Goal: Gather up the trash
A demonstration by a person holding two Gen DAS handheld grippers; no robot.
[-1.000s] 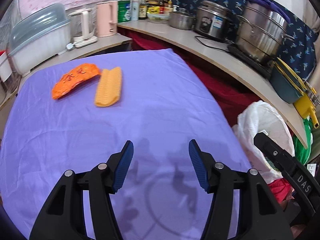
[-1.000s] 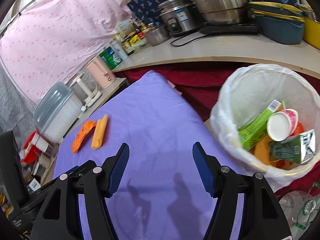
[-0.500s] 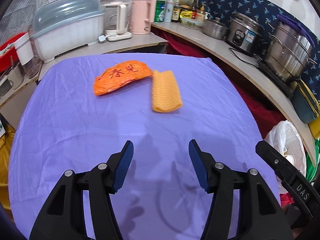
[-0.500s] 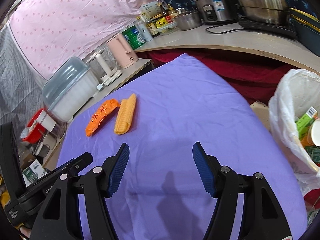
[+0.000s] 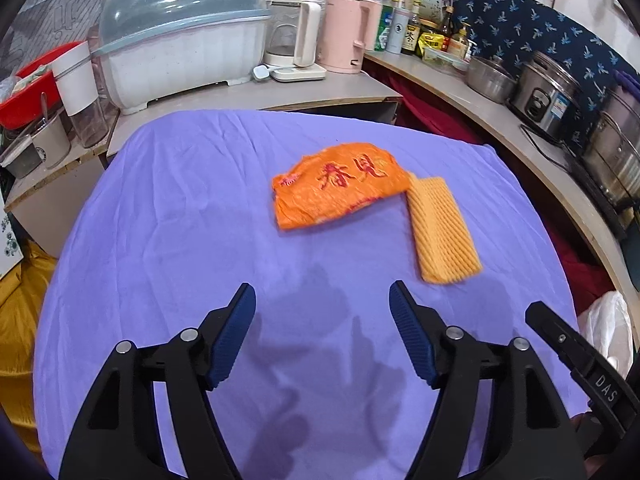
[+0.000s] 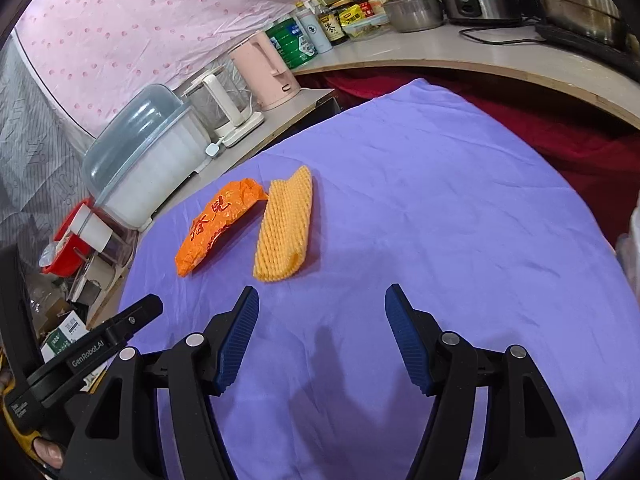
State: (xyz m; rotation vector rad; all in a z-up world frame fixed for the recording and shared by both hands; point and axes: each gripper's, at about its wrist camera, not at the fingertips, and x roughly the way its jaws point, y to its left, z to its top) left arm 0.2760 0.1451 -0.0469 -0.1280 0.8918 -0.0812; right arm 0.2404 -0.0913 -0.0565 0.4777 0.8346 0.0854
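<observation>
Both sets of jaws are spread wide with nothing between them. The left gripper [image 5: 322, 330] hangs over bare purple tablecloth [image 5: 168, 248], and the right gripper [image 6: 322, 332] does the same a bit off to its side.

The trash sits just ahead on the table: a crinkly orange plastic snack wrapper with red characters [image 5: 338, 186] and a yellow-orange foam net fruit sleeve [image 5: 442, 230], lying side by side and touching at one corner. From the right wrist view the sleeve [image 6: 285, 226] is the nearer one, with the wrapper [image 6: 219, 224] just beyond it to the left.

Where I'd worry:
- Both pieces lie pretty flat, so jaws coming straight down could pinch up the loose cloth along with the trash.
- The wrapper looks slick and thin, so it could easily slide out of a shallow pinch.
- They touch, so dragging one probably nudges the other.
- The grippers are close together, so reaching at once could make them bump.
</observation>
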